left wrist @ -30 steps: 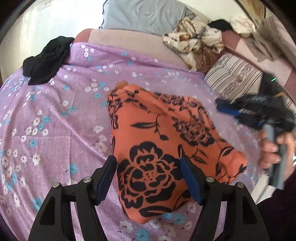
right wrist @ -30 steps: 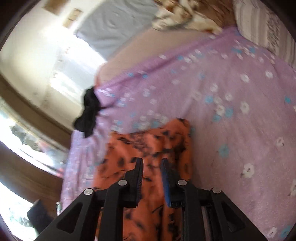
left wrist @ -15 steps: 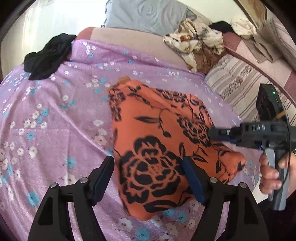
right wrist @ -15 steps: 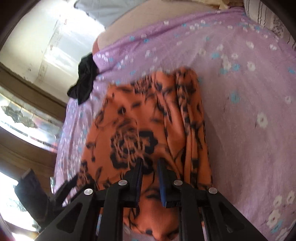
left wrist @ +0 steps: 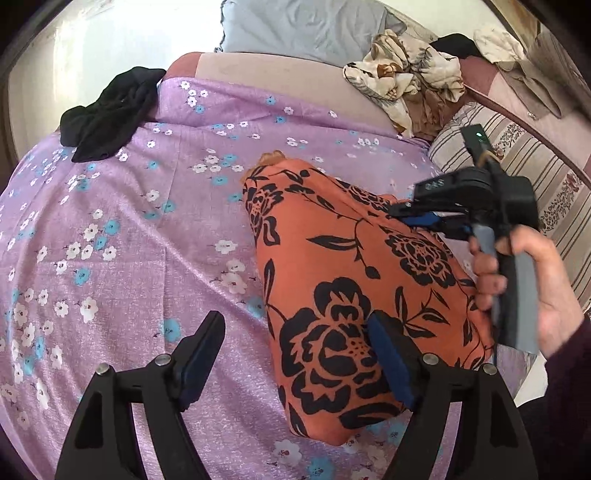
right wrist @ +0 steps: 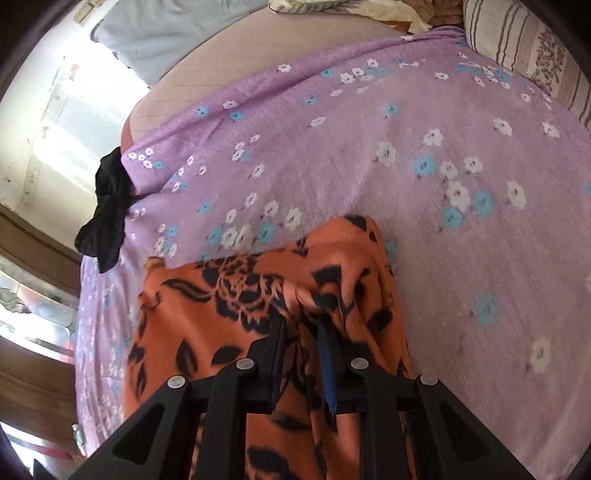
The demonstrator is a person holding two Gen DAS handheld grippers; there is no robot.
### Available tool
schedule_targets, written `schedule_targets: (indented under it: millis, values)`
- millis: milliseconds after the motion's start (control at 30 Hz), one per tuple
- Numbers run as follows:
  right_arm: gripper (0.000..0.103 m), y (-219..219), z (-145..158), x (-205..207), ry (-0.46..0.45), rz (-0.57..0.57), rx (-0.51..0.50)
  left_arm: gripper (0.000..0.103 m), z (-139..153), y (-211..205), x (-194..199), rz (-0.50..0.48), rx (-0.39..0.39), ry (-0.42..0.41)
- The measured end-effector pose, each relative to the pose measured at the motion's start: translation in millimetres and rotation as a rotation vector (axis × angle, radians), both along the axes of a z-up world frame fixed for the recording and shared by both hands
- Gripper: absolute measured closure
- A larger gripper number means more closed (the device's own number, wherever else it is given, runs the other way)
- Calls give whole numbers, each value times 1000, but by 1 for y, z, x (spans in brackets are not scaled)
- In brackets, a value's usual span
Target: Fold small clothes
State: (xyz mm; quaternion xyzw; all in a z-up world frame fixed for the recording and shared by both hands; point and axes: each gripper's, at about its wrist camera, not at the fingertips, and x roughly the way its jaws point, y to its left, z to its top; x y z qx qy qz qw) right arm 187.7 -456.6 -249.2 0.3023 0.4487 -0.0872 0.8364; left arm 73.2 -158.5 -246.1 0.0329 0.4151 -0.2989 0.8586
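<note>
An orange garment (left wrist: 332, 258) with black flowers lies folded lengthwise on the purple flowered sheet (left wrist: 147, 258). My left gripper (left wrist: 295, 321) hovers over the garment's near end, and its jaws are opening. Its right finger is over the cloth, its left finger over the sheet, and nothing is pinched. A hand (left wrist: 546, 288) holds my right gripper (left wrist: 395, 214) at the garment's right edge. In the right wrist view a bunched fold of the orange garment (right wrist: 221, 314) sits pinched between the fingers of the right gripper (right wrist: 303, 319), whose jaws are opening slightly.
A black garment (left wrist: 107, 118) lies at the sheet's far left corner, seen also as the black garment (right wrist: 107, 214). A pile of patterned clothes (left wrist: 406, 85) and a striped pillow (left wrist: 517, 166) lie at the back right. A grey-blue pillow (left wrist: 314, 26) lies behind.
My right gripper came in lower over the garment's right side, and a fold of cloth is now bunched between its fingers. The left jaws spread a little wider; the left hand stayed put.
</note>
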Motion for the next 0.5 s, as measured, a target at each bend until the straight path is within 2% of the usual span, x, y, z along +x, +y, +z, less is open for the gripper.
schedule_targets:
  millis: [200,267,333,433,500]
  values:
    - [83,-10,-14,12,-10,3,30,20,-14,-7,-7,0,60,-1]
    - [83,-9,-10,9,-20,-13,38,19,-15,-7,-8,6,69,-13]
    - [81,-4,1,2,-34,-7,30,18,-14,-7,-9,7,83,-31]
    - [81,11,31,-23,-114,51,5,18,-13,-8,-11,9,95,-46]
    - [81,22,46,-45,-133,83,-23,18,-12,-9,-12,8,102,-55]
